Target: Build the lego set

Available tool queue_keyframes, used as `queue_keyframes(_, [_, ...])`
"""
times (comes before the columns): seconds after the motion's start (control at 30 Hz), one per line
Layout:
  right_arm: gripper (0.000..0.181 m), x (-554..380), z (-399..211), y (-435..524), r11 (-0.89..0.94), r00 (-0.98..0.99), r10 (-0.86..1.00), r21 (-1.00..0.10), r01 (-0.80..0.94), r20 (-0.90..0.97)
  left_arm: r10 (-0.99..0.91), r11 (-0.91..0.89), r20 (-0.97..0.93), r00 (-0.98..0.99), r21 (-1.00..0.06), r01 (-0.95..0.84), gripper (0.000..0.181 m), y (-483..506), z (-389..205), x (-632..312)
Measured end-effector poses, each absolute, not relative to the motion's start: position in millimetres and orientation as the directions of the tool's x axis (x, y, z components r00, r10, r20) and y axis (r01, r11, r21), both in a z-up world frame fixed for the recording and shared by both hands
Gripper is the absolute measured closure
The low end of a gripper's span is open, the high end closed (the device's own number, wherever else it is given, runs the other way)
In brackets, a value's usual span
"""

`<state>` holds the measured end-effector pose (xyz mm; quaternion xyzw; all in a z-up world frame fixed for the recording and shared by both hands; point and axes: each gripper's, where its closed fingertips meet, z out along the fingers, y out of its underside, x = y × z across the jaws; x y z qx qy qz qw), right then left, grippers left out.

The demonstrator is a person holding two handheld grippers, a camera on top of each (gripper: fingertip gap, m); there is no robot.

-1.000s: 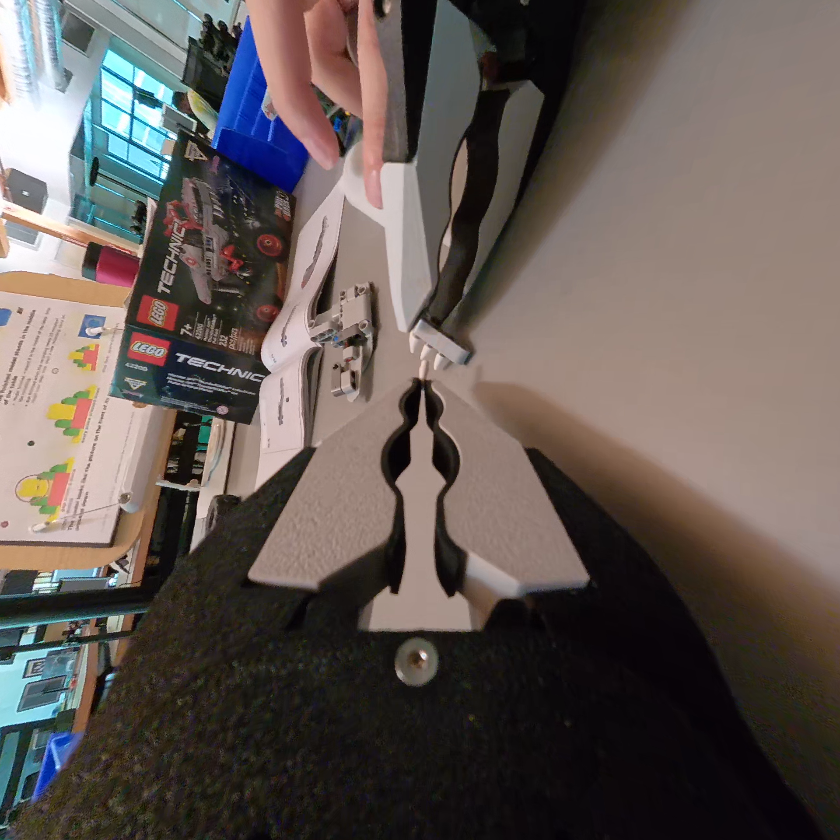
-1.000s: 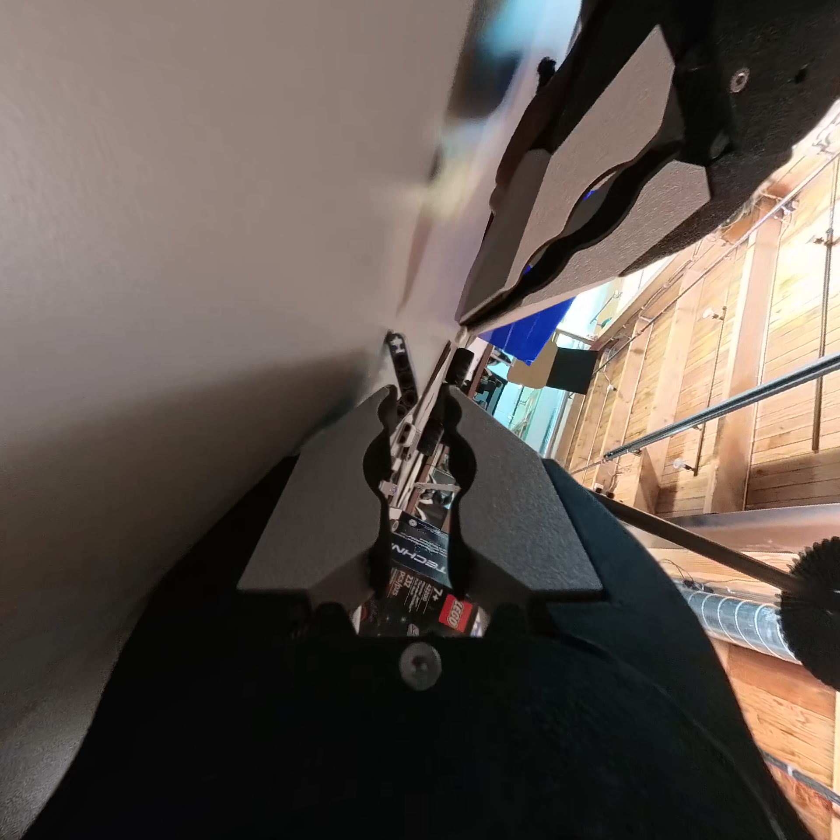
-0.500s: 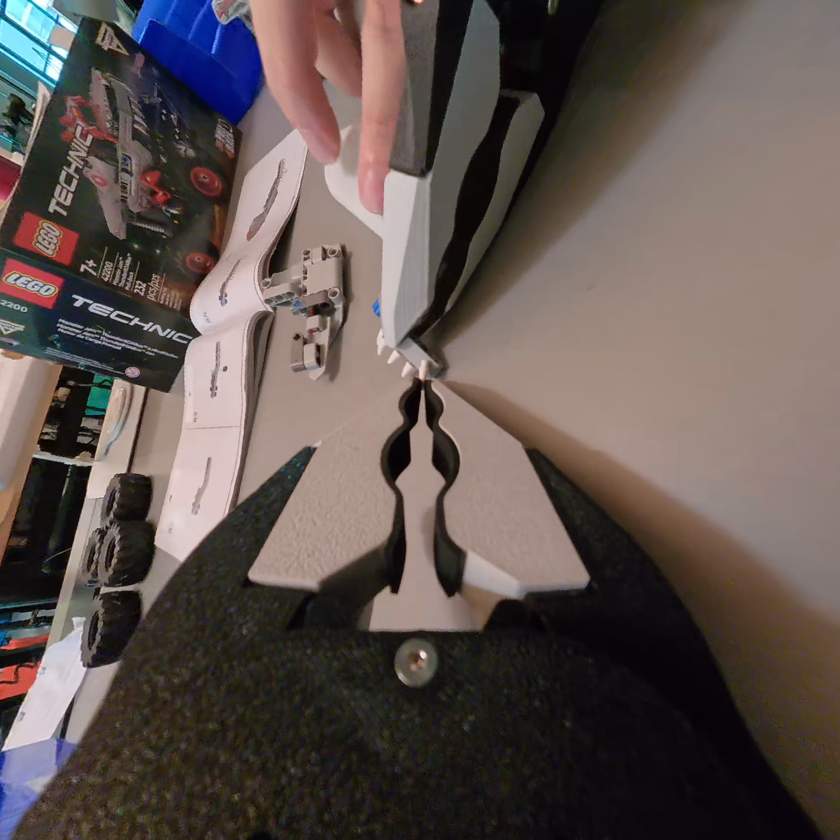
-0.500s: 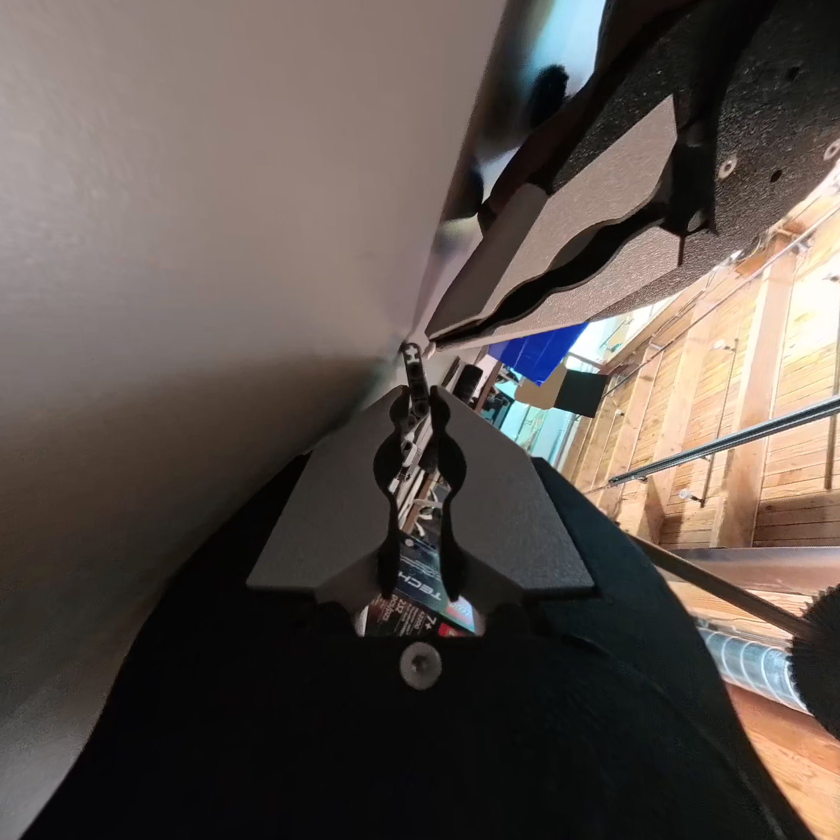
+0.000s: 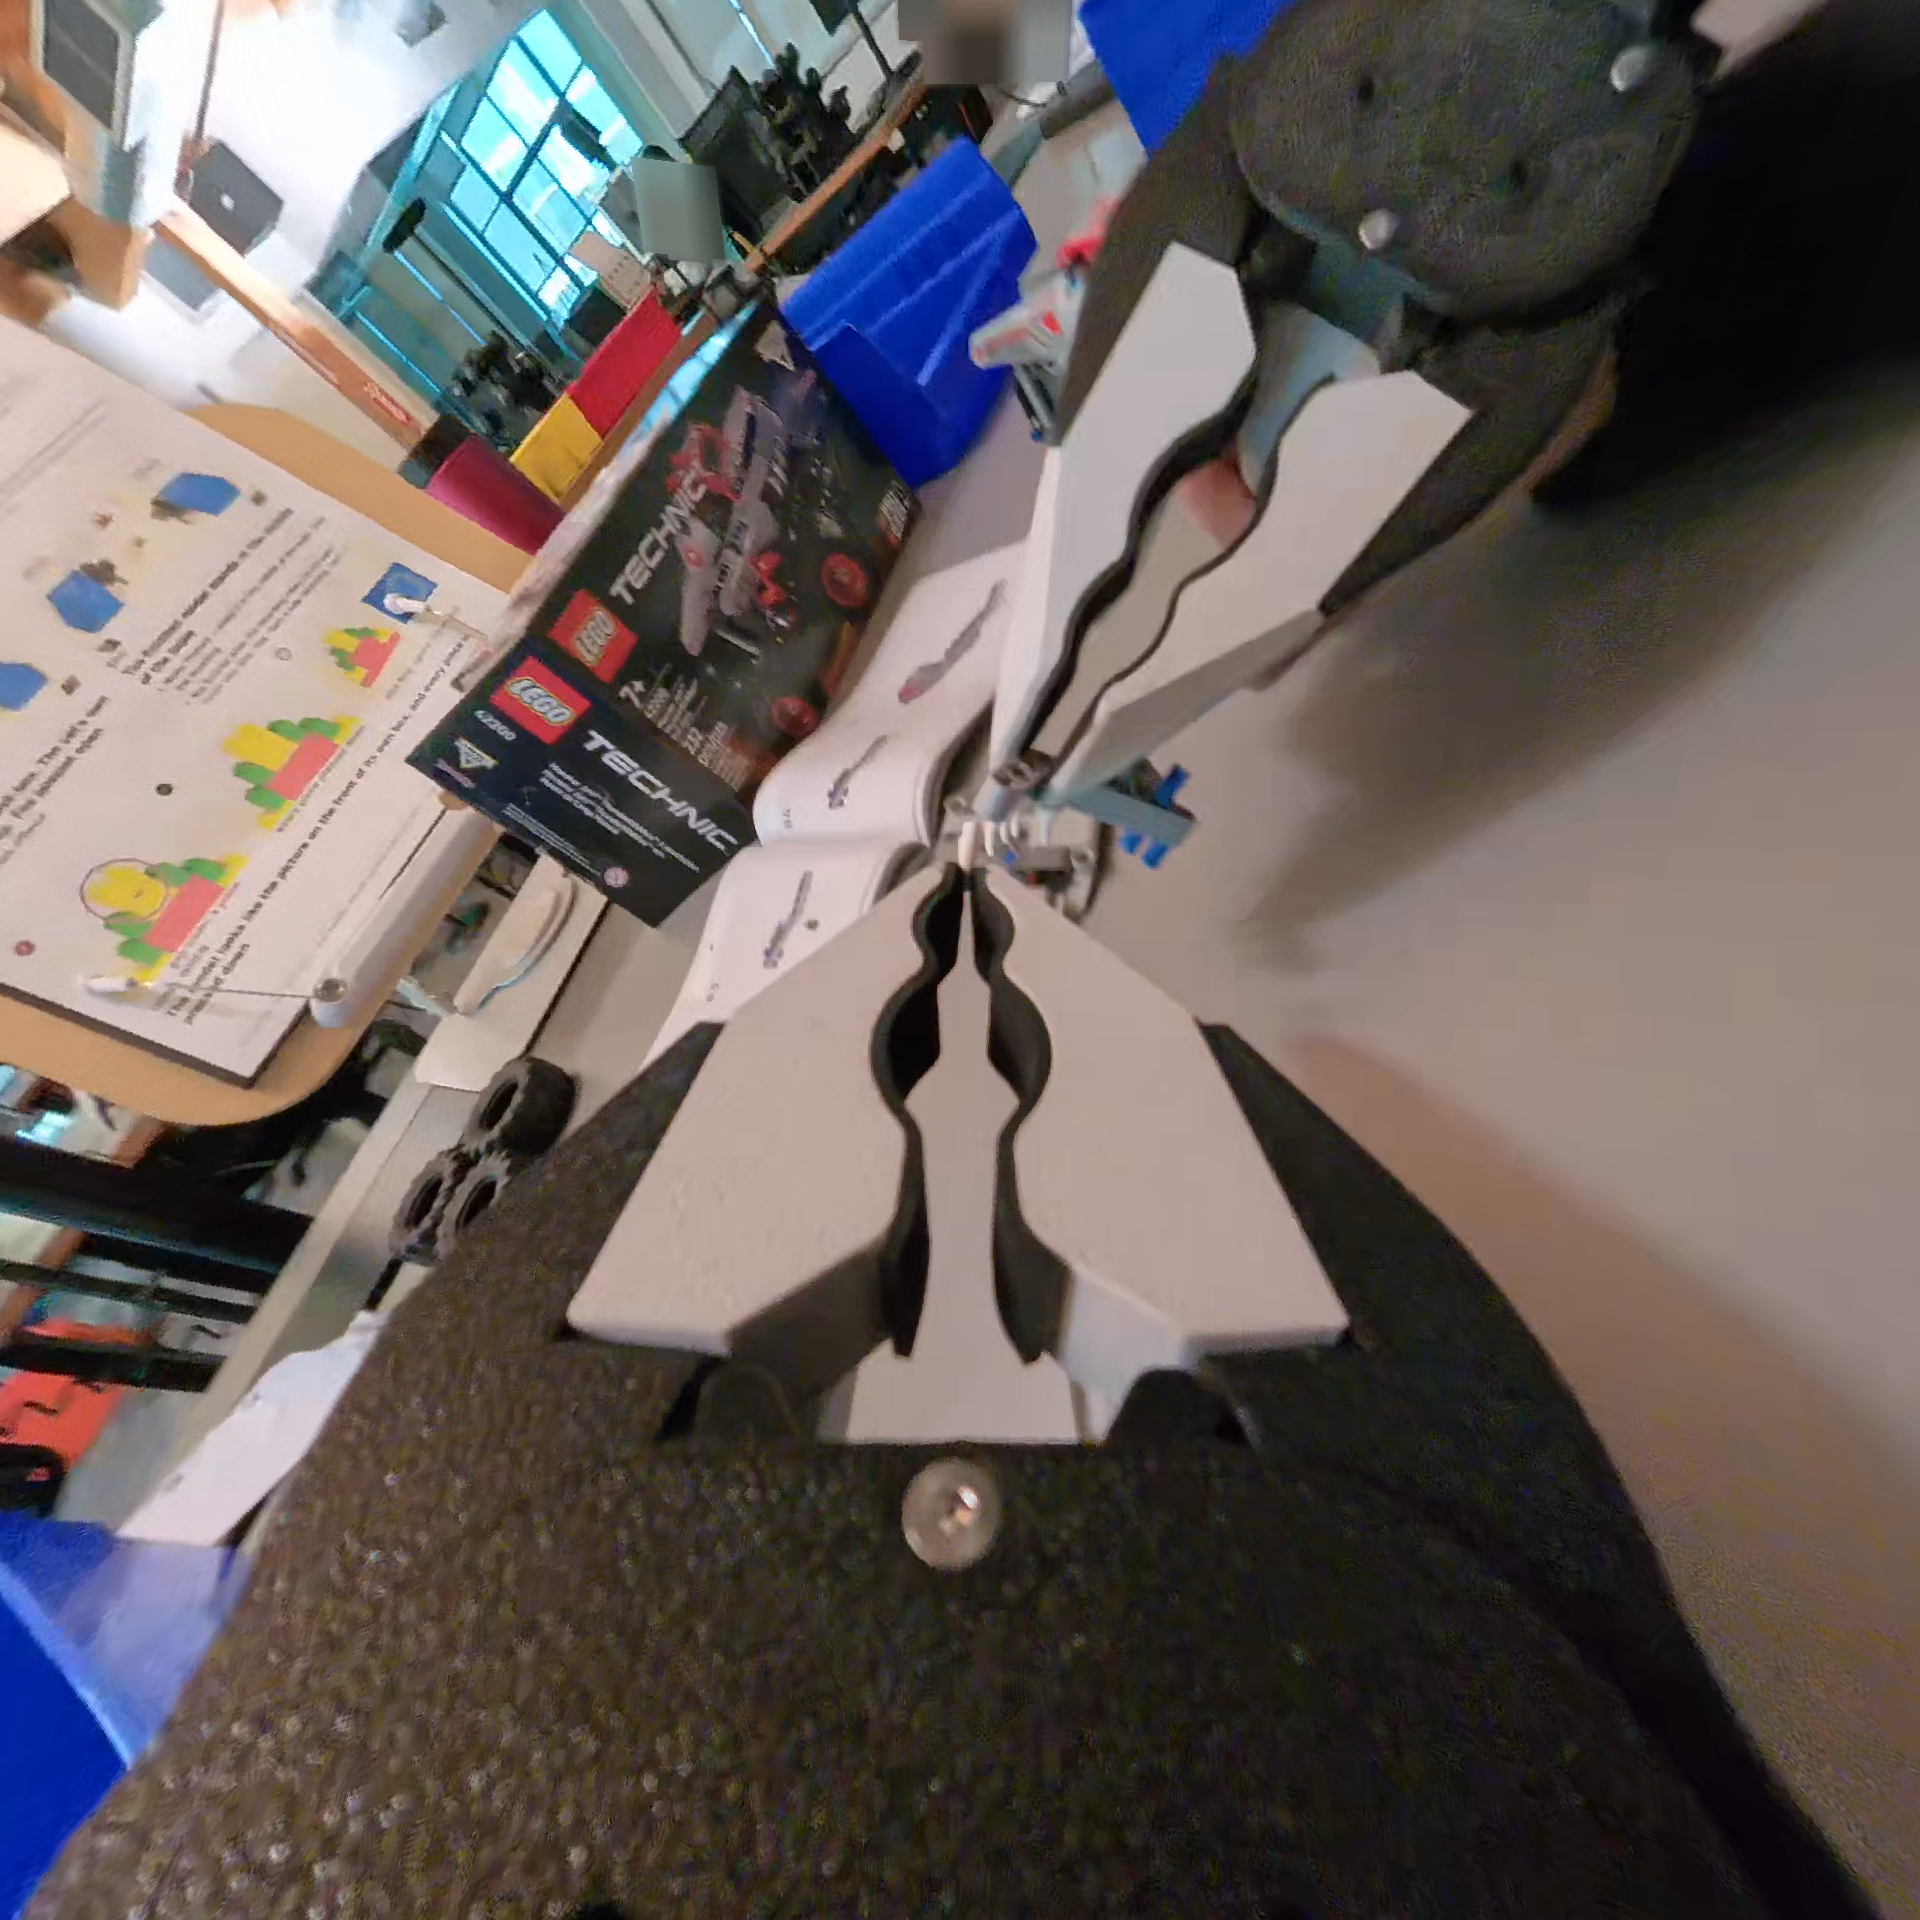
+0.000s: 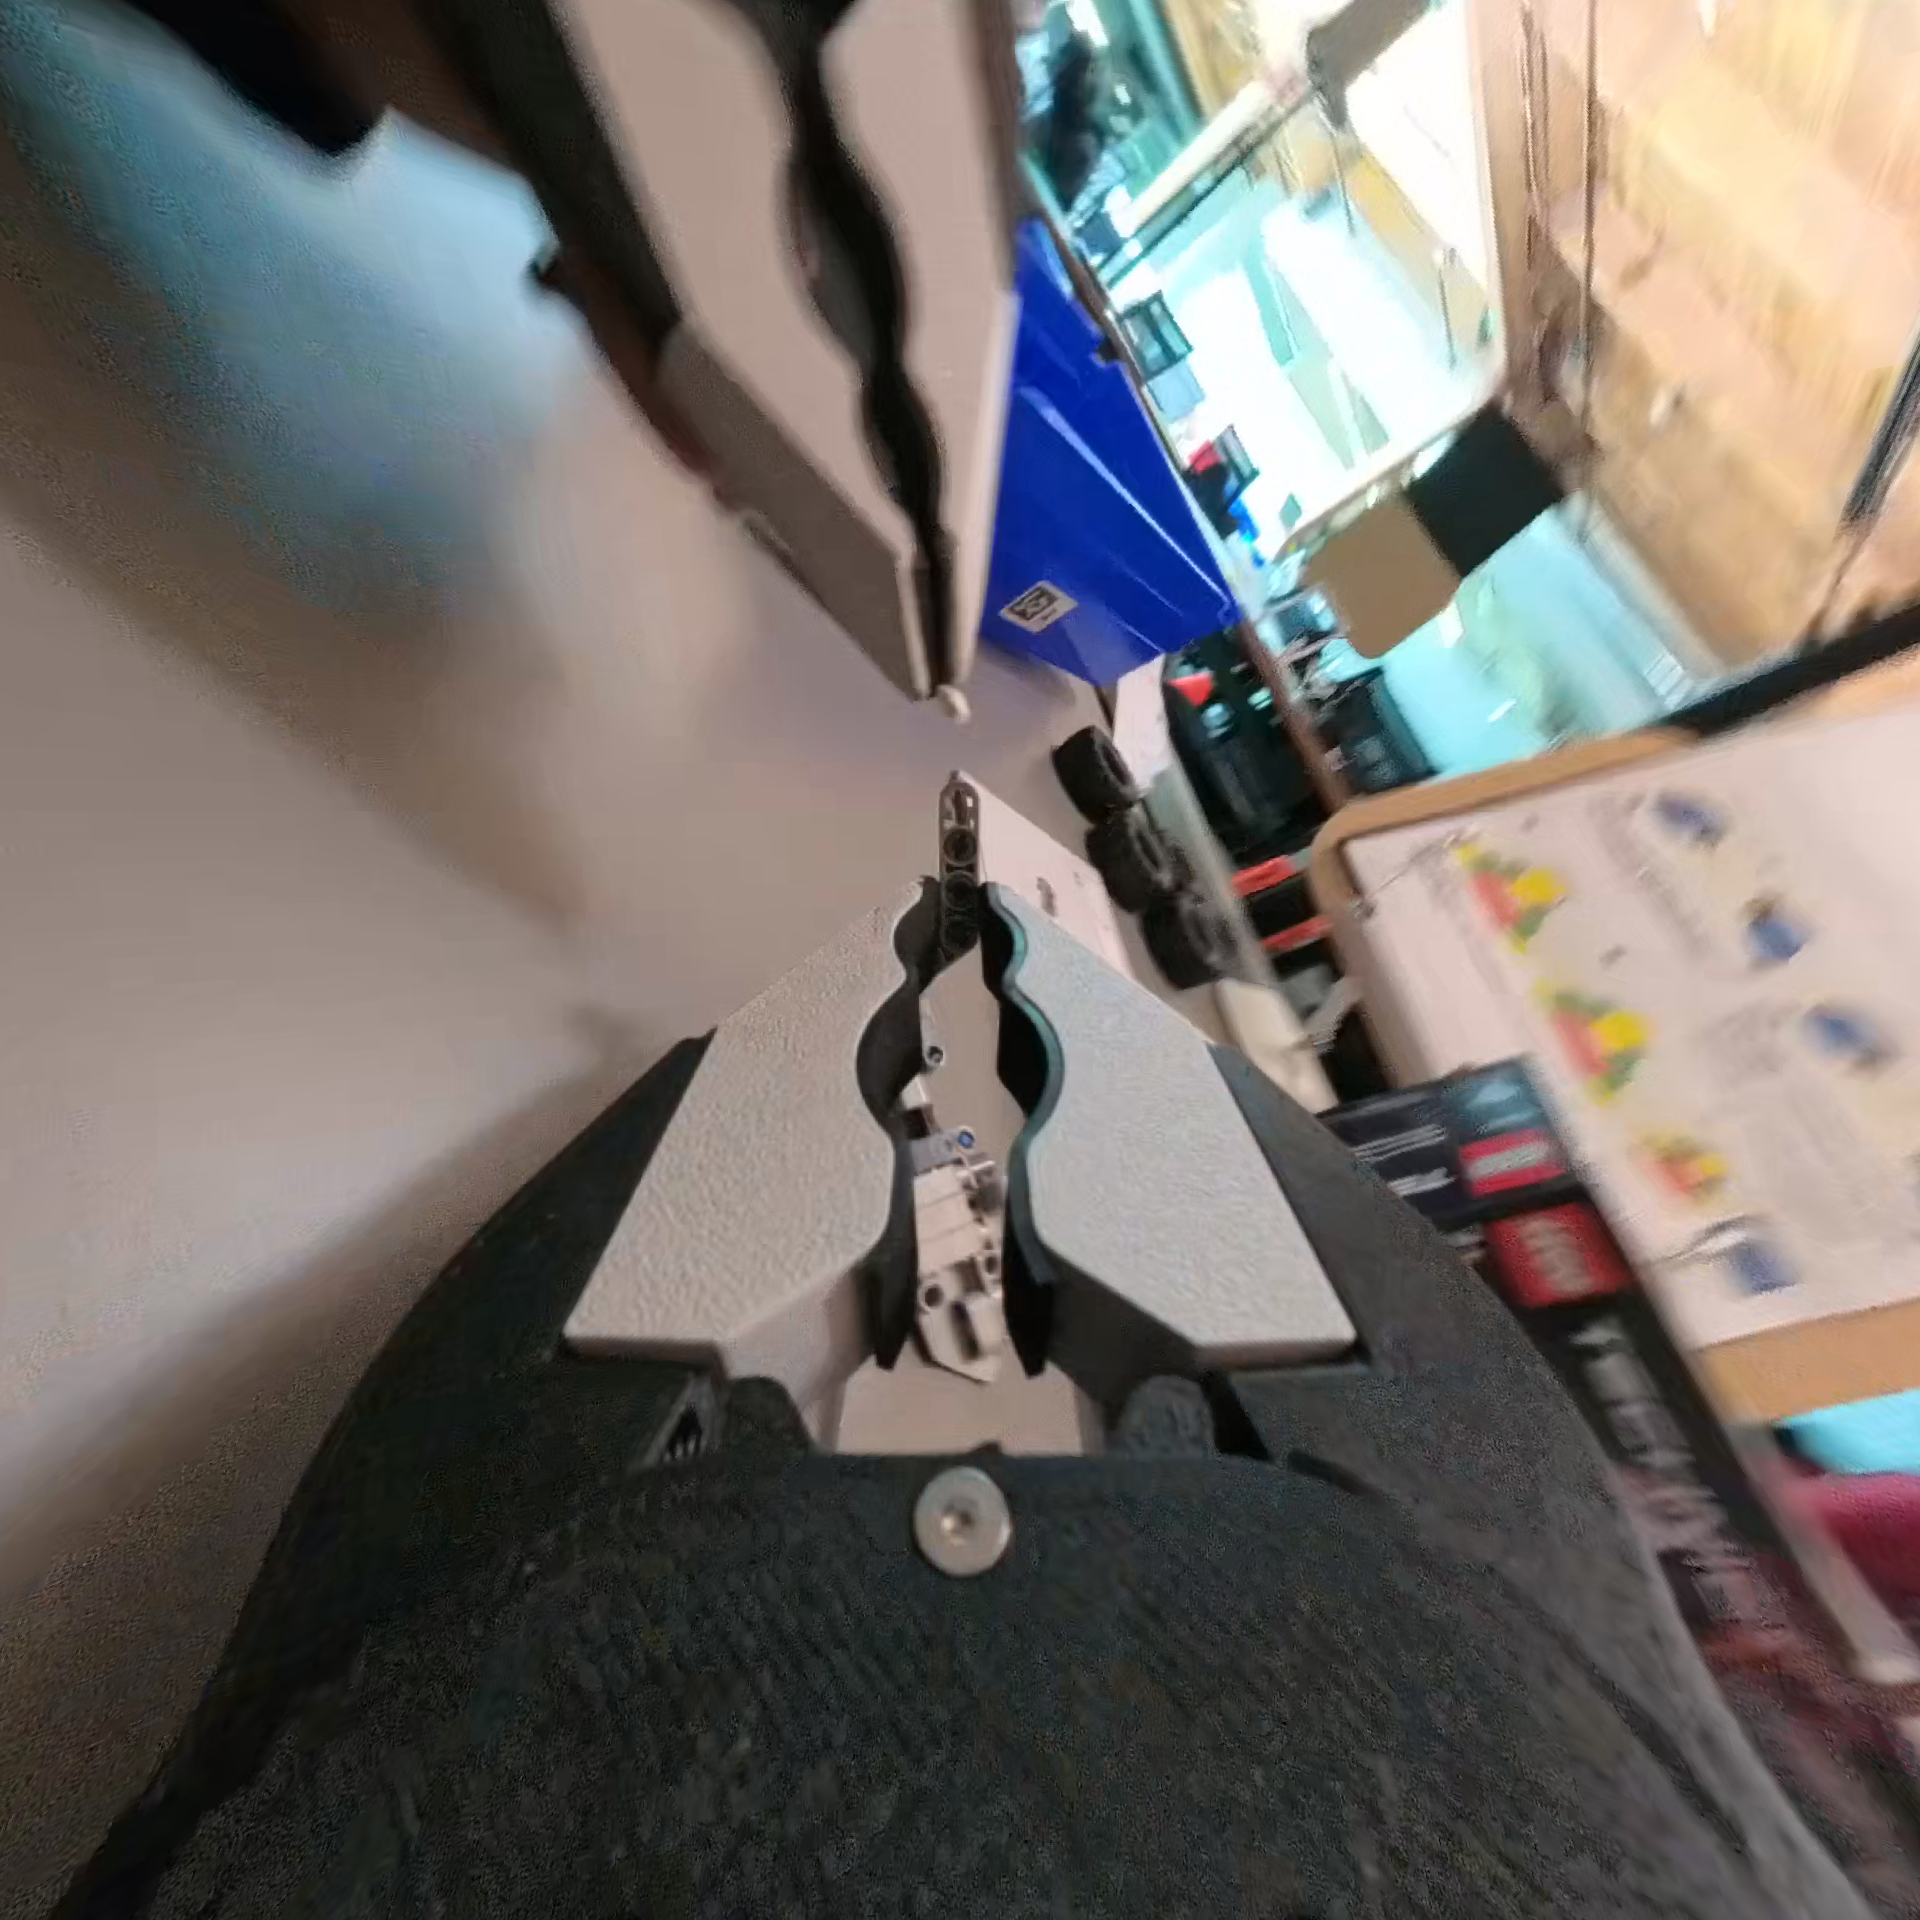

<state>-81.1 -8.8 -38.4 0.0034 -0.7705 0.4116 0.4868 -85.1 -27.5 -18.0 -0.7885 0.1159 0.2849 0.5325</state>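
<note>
As your left gripper [image 5: 968, 896] pinches the small white pin [image 5: 970, 844] and your right gripper [image 6: 958, 906] clamps the black beam [image 6: 957, 831] above the tabletop [image 5: 1558, 935], a misaligned push could twist either piece loose.

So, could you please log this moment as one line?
left gripper: shut on white pin | right gripper: shut on black beam | parts apart, not yet joined

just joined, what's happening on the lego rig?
Mid-assembly. The right hand-held gripper is shut on a dark beam with holes. The left hand-held gripper pinches a small white pin. The two parts face each other with a gap between them, not yet joined. A grey sub-assembly, the open instruction booklet, the set's box and black tyres are on the table.
</note>
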Motion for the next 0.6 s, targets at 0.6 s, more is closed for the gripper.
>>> queue_keyframes(0.6, [0.176,-84,-4,6,-0.029,-0.854,0.517,-0.998,0.054,-0.062,-0.005,-0.434,-0.288,0.958,-0.862,-0.261,0.181,-9,-7,-93])
